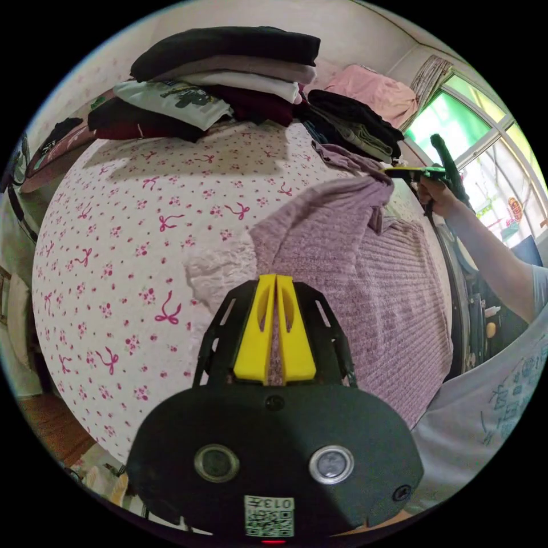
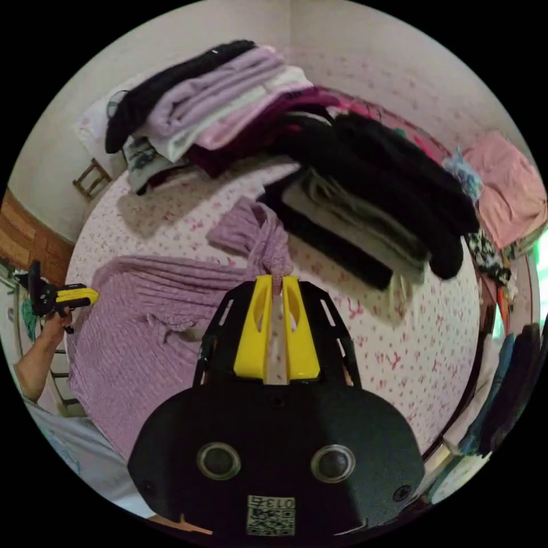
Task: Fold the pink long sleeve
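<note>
Both grippers are clamped on the pink long sleeve (image 1: 365, 274) — left gripper (image 1: 276, 279) on a side edge, right gripper (image 2: 273, 281) lifting a sleeve; the body lies along the bed (image 1: 125, 240) edge between them.

Window (image 1: 479, 131) daylight, fisheye-warped edges

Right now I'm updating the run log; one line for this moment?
left gripper: shut on pink long sleeve | right gripper: shut on its sleeve | bed
</note>
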### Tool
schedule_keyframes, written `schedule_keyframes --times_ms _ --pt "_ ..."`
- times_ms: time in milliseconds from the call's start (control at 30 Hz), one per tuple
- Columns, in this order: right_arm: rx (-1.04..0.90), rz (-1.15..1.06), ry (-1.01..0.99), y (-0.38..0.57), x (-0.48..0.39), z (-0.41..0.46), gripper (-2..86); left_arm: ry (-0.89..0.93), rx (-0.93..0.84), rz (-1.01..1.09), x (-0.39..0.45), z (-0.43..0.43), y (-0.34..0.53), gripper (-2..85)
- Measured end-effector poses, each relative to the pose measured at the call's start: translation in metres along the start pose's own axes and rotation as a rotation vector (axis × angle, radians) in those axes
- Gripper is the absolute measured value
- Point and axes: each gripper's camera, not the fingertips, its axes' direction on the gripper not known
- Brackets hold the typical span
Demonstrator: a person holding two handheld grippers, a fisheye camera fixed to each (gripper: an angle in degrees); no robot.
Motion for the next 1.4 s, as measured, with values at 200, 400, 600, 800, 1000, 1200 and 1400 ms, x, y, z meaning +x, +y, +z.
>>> schedule_keyframes --times_ms 200,400,600,800,1000,1200,1400 --pt "-0.025 0.132 -0.004 0.044 0.036 0.002 7.5 -0.014 -0.039 0.051 0.004 -0.004 -0.020 0.5" --pt "0.060 0.011 0.028 0.010 0.023 -0.028 10.4 -0.052 0.097 0.151 0.028 -0.030 -0.061 7.1" --pt "-0.179 -0.166 0.125 -0.047 -0.007 0.017 5.4 -0.063 -0.128 0.286 0.058 0.037 -0.122 10.1" --pt "0.000 -0.413 0.207 -0.067 -0.027 -0.026 2.7 -0.176 -0.167 0.359 0.075 0.051 -0.133 0.8" --pt "0.439 -0.271 0.328 -0.090 -0.018 -0.091 4.9 -0.259 0.008 0.060 0.039 0.034 -0.107 0.3" --pt "0.310 -0.203 0.271 -0.075 0.018 -0.085 3.7 -0.118 -0.006 -0.103 0.006 0.052 -0.100 1.8" --pt "0.312 -0.120 0.223 0.036 0.079 -0.137 2.4 -0.129 0.145 -0.099 0.014 0.035 -0.076 5.3"
